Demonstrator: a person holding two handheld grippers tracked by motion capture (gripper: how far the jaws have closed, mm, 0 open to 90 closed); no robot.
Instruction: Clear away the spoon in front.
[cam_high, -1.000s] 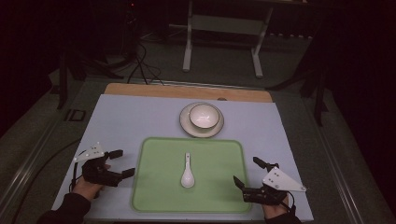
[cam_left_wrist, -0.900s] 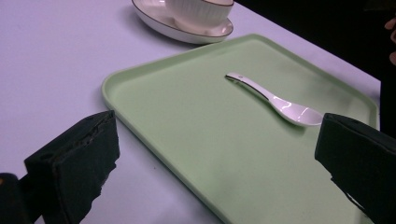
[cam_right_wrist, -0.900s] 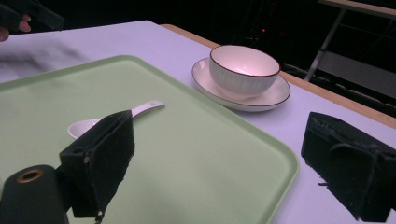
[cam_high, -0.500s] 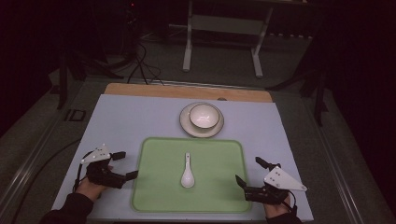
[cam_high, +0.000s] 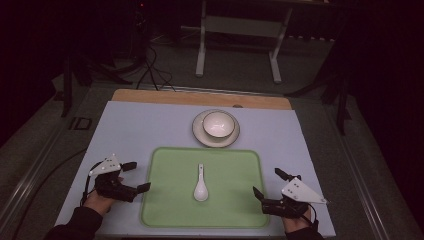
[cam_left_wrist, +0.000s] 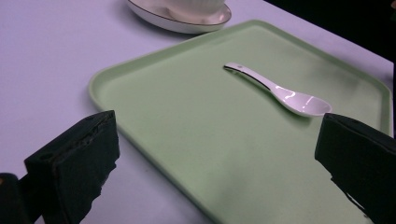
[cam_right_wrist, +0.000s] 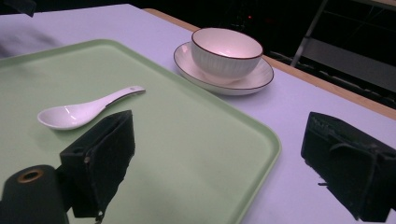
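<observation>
In the high view we see a dim scene: the pale worktop (cam_high: 150, 130) in the middle of the frame catches what light there is, while the top and both side edges sink to near black with a reddish cast. The picture is soft and grainy, and shadows on the worktop are faint. In the left gripper view we find brighter, even light; the white spoon (cam_left_wrist: 285, 93) carries a small glare spot on its scoop, and the black fingers (cam_left_wrist: 74, 168) at the bottom corners are blurred. In the right gripper view we note a warm glow inside the bowl (cam_right_wrist: 226, 51), a sheen on the green tray (cam_right_wrist: 196, 140), and a black upper right background.
</observation>
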